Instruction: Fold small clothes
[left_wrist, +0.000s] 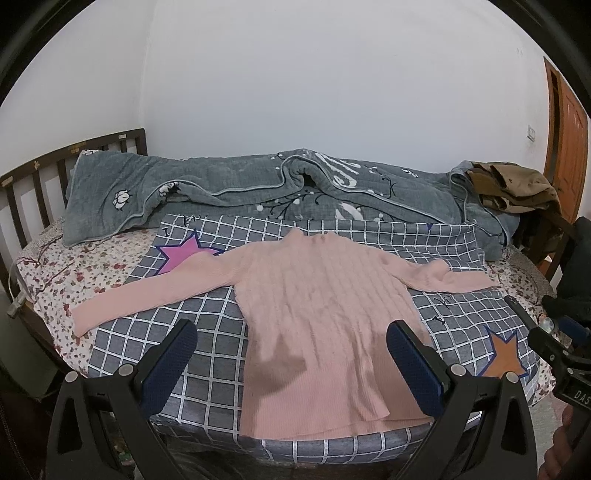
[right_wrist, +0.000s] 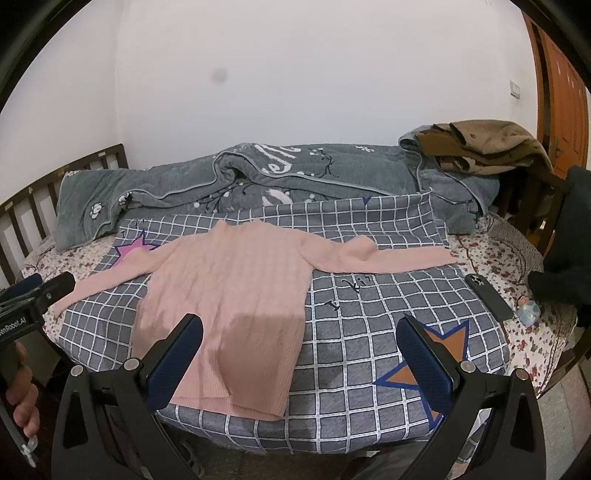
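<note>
A small pink knitted sweater (left_wrist: 317, 306) (right_wrist: 229, 291) lies flat on a grey checked sheet (left_wrist: 207, 354) (right_wrist: 369, 343), both sleeves spread wide and its hem toward me. My left gripper (left_wrist: 291, 336) hovers open above the hem, its blue-padded fingers (left_wrist: 177, 354) straddling the sweater's lower body with nothing held. My right gripper (right_wrist: 301, 330) is open too, above the sweater's right hem side and the bare sheet, and holds nothing. Each gripper shows at the edge of the other's view, held by a hand (right_wrist: 22, 402).
A rumpled grey quilt (left_wrist: 258, 188) (right_wrist: 258, 173) lies along the far side of the bed. Brown clothes (left_wrist: 513, 184) (right_wrist: 480, 147) are piled at the back right. A dark phone (right_wrist: 487, 297) and a small toy (right_wrist: 528, 310) rest on the floral bedsheet (right_wrist: 506, 258) at right. A wooden headboard (left_wrist: 44, 181) stands left.
</note>
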